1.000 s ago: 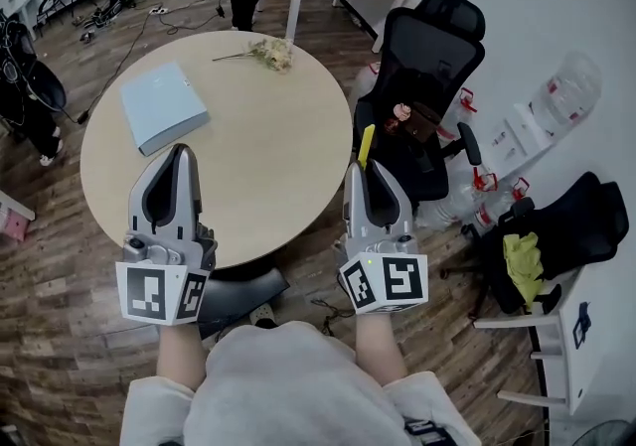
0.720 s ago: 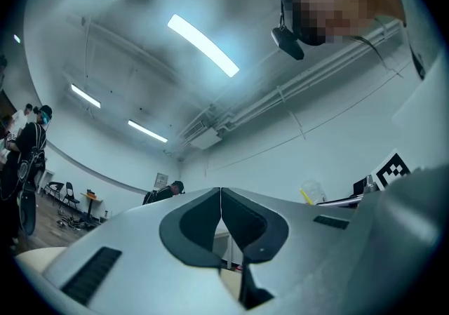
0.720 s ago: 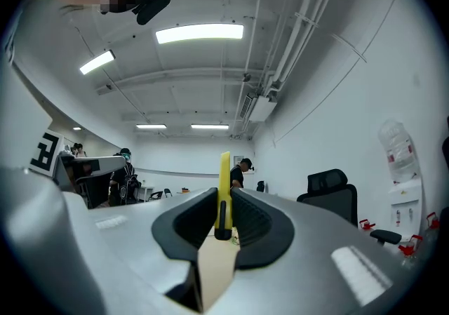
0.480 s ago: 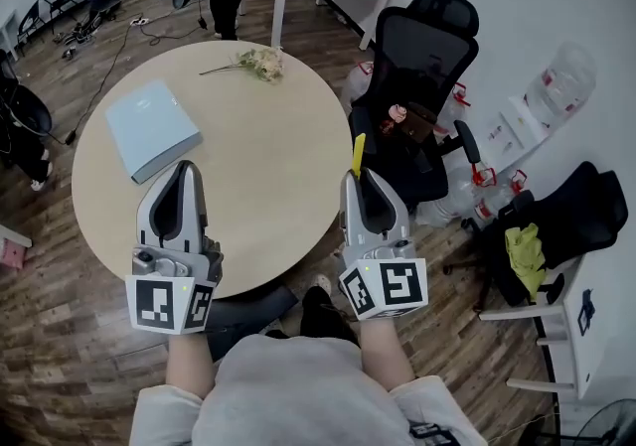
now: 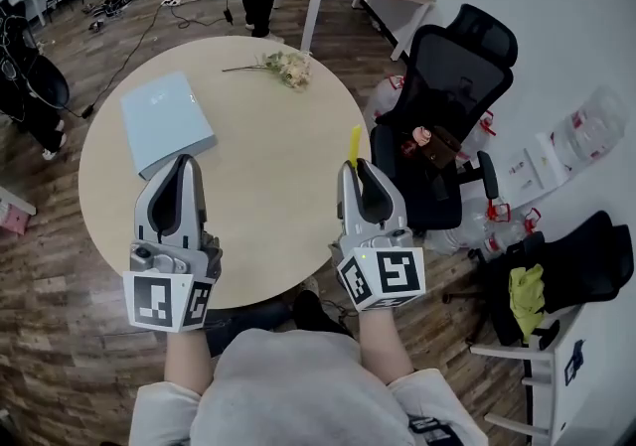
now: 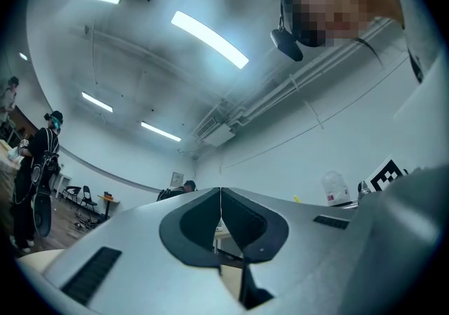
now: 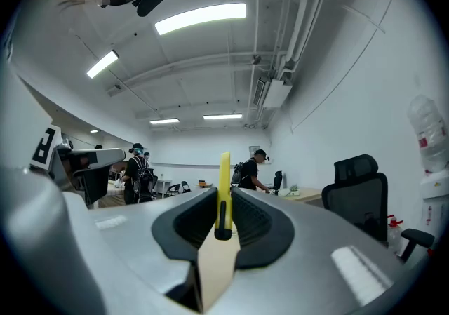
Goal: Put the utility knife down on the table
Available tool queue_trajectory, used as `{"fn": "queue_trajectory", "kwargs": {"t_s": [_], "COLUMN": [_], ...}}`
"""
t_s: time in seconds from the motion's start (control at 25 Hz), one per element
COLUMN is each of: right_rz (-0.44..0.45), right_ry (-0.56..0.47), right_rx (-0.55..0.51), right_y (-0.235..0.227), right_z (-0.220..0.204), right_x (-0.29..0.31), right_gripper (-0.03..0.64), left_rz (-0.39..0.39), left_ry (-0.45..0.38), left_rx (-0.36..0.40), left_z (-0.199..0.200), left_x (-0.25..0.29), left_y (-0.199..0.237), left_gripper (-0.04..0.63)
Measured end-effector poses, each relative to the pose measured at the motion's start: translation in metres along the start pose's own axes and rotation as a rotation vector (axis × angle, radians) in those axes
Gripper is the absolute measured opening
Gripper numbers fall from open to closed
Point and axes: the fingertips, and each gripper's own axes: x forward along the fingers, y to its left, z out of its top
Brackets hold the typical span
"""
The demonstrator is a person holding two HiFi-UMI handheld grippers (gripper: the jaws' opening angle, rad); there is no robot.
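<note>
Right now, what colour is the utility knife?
The utility knife is yellow; the right gripper view shows it best.

Pretty bright and even, ceiling strip lights (image 7: 200, 17) doing the work. Only soft shadows on the table (image 5: 258, 146). Heavy fisheye warp, dark vignetted corners in both gripper views.

Both forearms reach forward side by side, the grippers pointing away from the body. The left gripper (image 5: 181, 164) has its jaws pressed together with nothing between them. The right gripper (image 5: 357, 171) has its jaws clamped on a yellow utility knife (image 7: 224, 191), which sticks out past their tips.
</note>
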Motion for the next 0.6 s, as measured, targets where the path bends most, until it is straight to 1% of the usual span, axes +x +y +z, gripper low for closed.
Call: {"fn": "queue_trajectory", "kwargs": {"t_s": [0.32,0.6], "right_rz": [0.147,0.267], "right_ry": [0.079,0.198], "right_rx": [0.008,0.006], "right_y": [-0.013,-0.017], "right_z": [-0.028,-0.079], "right_x": [0.068,0.11], "right_gripper": [0.074,0.074], "left_rz": [0.13,0.241], "left_ry": [0.001,0.017], "left_rx": [0.04,0.071], "left_z": [-0.008,-0.02], "left_x": [0.021,0.029], "left_y": [0.011,0.013], "left_gripper": [0.011,0.011]}}
